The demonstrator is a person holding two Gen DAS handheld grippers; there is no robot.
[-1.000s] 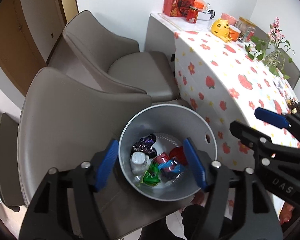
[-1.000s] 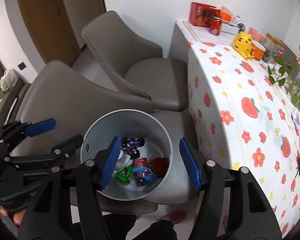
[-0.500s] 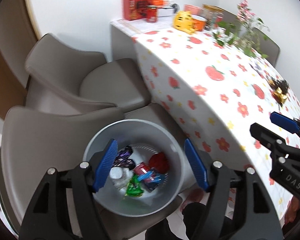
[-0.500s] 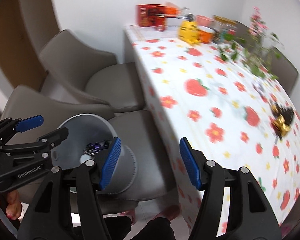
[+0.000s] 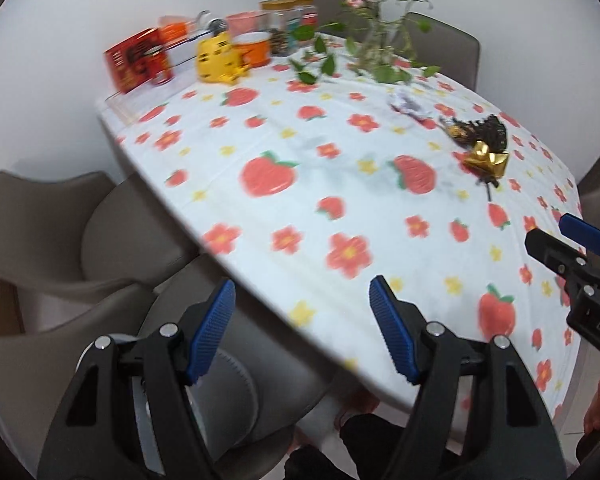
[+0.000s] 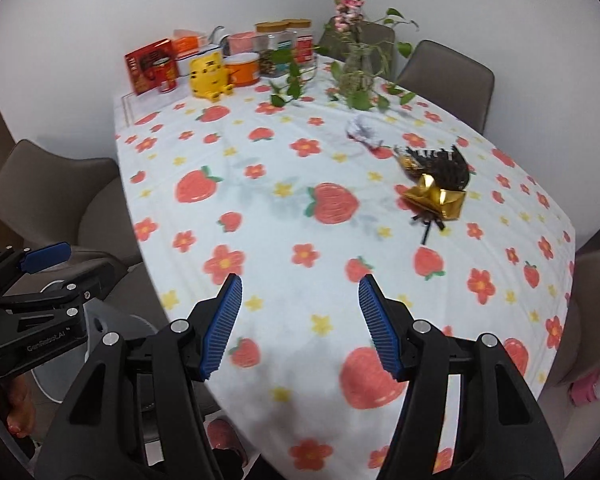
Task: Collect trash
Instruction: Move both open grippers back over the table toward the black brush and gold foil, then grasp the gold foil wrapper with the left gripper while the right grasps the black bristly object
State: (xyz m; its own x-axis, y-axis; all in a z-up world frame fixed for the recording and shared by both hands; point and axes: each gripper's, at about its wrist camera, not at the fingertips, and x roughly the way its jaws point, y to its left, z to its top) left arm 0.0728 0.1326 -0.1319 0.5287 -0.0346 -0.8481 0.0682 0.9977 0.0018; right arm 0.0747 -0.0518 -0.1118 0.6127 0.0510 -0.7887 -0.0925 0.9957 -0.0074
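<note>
A gold and black crumpled wrapper point(image 6: 436, 184) lies on the strawberry-print tablecloth point(image 6: 284, 216), also in the left wrist view point(image 5: 482, 144). A silvery crumpled wrapper point(image 6: 362, 130) lies just behind it, also in the left wrist view point(image 5: 410, 106). My right gripper point(image 6: 300, 320) is open and empty above the table's near part. My left gripper point(image 5: 300, 328) is open and empty at the table's near edge. The grey trash bin point(image 6: 100, 332) stands on a chair, low at the left, mostly hidden, also in the left wrist view point(image 5: 228, 396).
At the table's far end stand a red box point(image 6: 150, 64), a yellow tiger figure point(image 6: 209, 74), an orange mug point(image 6: 244, 68), jars point(image 6: 288, 42) and a vase with a leafy plant point(image 6: 358, 68). Grey chairs point(image 6: 448, 76) surround the table.
Both grippers swung up and right, away from the bin of trash, and now face the table top. The bin dropped out of the centre of both views. Both stayed open.
</note>
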